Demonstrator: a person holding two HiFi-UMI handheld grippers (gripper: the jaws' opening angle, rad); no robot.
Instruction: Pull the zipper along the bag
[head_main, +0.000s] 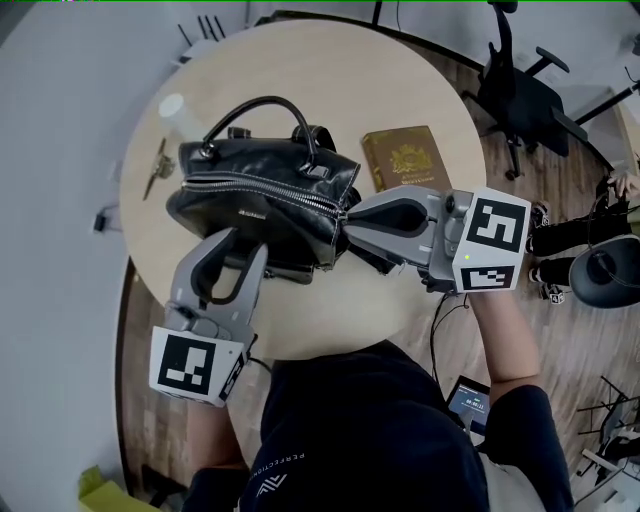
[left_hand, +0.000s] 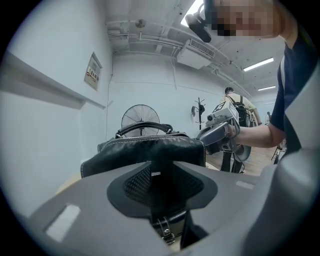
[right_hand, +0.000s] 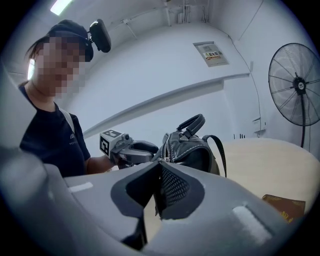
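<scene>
black leather handbag (head_main: 260, 205) sits on a round pale wooden table (head_main: 330, 70), silver zipper (head_main: 270, 186) along its top. left gripper (head_main: 248, 250) clamps its near leather side, likely to brace it. right gripper (head_main: 352, 225) pinches shut at the zipper's right end, seemingly on the pull. brown embossed booklet (head_main: 405, 158) lies just beside, off the zipper's line; the handle (right_hand: 192, 123) arches over it.
</scene>
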